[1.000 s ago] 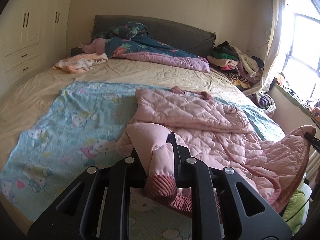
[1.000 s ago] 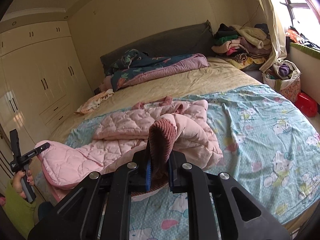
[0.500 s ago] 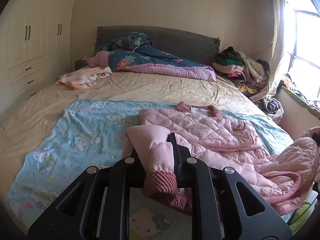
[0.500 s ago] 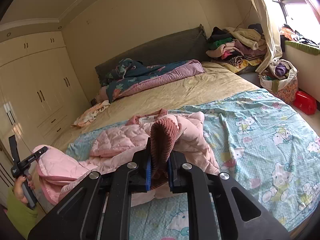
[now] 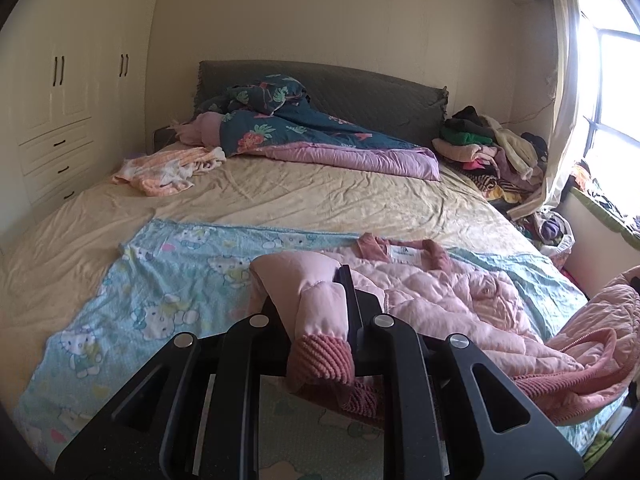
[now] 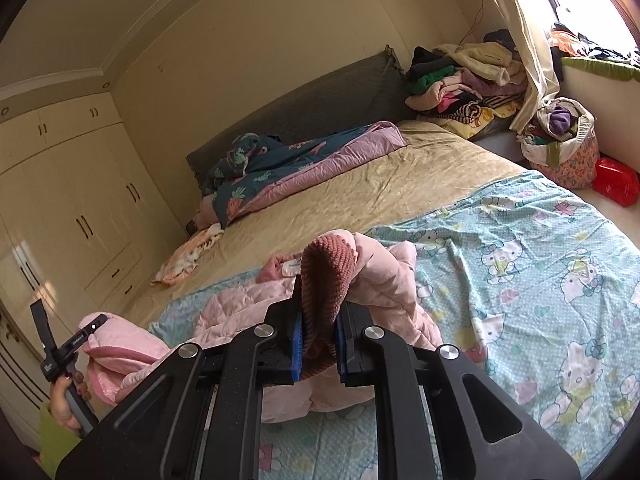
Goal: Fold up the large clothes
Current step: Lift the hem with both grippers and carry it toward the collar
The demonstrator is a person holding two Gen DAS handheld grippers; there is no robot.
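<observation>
Both tongs are clamped on the pink quilted jacket: the left tongs pinch a sleeve just above its ribbed cuff, and the right tongs are closed tight on the other ribbed cuff, which stands up between blue-padded jaws.

Largest in view is the bed, covered in a wrinkled beige sheet, with a grey headboard against the far wall. Cream wardrobes with drawers line the wall on the left side of the left wrist view. Across the near half of the bed lies a light blue cartoon-cat blanket. The jacket lies crumpled on that blanket with its collar and label toward the headboard; both sleeves are lifted off the blanket in the tongs, and its hem hangs over the near edge of the bed.

At the head of the bed sits a bunched dark floral quilt with a purple underside. A heap of mixed clothes is piled beside the bed by the curtain. A small peach-striped garment lies near the wardrobe side. On the floor, a patterned bag stuffed with cloth stands just beside a red bag.
</observation>
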